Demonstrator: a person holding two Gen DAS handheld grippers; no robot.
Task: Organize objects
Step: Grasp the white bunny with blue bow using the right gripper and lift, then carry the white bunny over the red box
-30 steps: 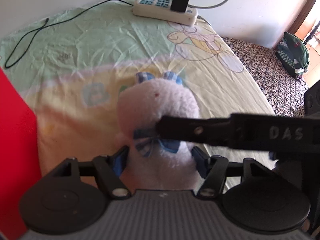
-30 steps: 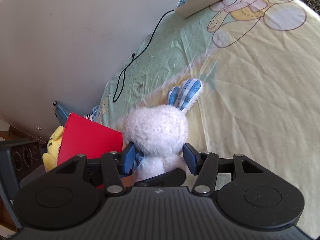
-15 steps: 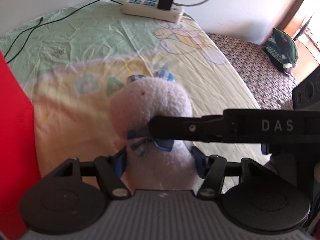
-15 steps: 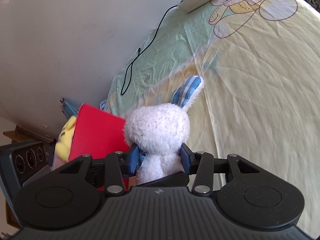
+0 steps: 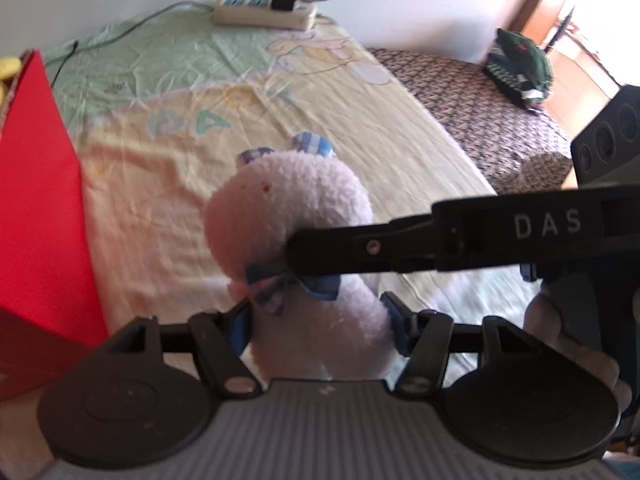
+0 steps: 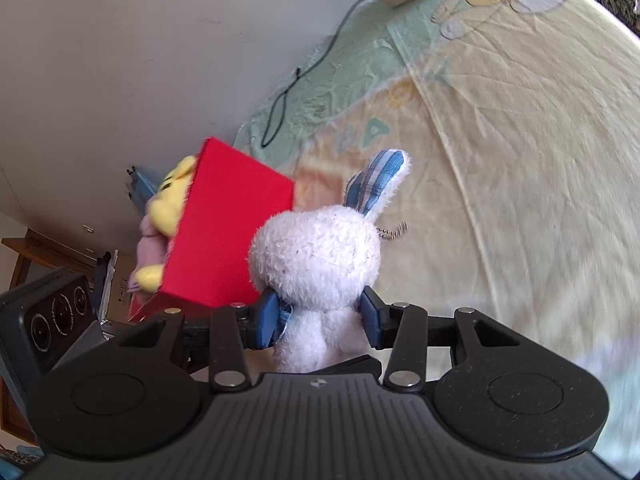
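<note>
Both grippers clamp one white plush rabbit with blue checked ears (image 6: 316,264), held above the pale yellow bedsheet (image 5: 168,208); the left gripper (image 5: 318,322) squeezes its body low down, the right gripper (image 6: 320,318) pinches its neck, likely steadying the soft toy for carrying; the open red cardboard box (image 6: 228,232), already holding a yellow plush toy (image 6: 170,200), stands just beside, probably the destination.

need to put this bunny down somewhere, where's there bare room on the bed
Free: the wide yellow sheet right of the white plush bunny, and the green stretch between the red box and the white power strip. Crowded: the box with its yellow plush toy, and both grippers at the bunny.
</note>
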